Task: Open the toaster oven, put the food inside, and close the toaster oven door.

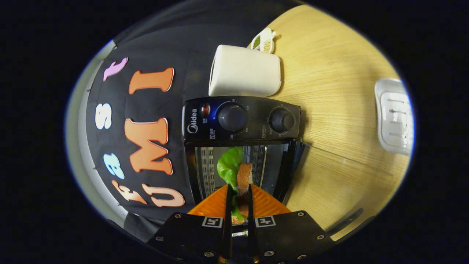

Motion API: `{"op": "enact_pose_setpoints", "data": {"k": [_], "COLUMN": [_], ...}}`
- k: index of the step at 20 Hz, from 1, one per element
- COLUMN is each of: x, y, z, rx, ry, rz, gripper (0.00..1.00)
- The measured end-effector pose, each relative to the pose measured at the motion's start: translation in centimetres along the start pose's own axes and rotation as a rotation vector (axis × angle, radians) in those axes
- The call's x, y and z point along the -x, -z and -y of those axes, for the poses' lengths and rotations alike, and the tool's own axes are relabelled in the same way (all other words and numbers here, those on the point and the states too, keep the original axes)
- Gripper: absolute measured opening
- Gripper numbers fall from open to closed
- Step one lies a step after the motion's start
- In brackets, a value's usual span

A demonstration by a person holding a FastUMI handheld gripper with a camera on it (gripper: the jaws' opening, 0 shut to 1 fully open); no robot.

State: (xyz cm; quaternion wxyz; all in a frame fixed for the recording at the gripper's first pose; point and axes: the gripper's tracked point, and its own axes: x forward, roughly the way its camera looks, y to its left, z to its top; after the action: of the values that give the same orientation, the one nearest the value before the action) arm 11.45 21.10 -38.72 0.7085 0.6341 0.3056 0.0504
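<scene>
Toaster oven (242, 119) door (293, 165) open, gripper (239, 200) clamped on the sandwich (240, 172) at the cavity mouth; release and closing remain.

I see light wood-grain tabletop (340, 91), seam line running across it. Black cloth wall (154, 51) hangs behind, pale strip at its far edge. On tabletop: cream boxy appliance (244, 71), small green-and-white packet (264, 40) just past it, white ribbed tray (395, 115) well apart. Lighting even, soft.

claw (239, 190) clamped on sandwich (242, 176), toaster oven (242, 119) open
</scene>
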Motion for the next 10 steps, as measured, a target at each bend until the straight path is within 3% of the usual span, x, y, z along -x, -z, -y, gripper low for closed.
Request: {"op": "enact_pose_setpoints", "data": {"k": [7, 10], "x": [-5.1, -5.9], "y": [1.9, 3.3], "z": [-0.6, -0.7], "rx": [-0.062, -0.043], "ry": [0.004, 0.038], "rz": [0.037, 0.002], "gripper": [0.2, 0.32]}}
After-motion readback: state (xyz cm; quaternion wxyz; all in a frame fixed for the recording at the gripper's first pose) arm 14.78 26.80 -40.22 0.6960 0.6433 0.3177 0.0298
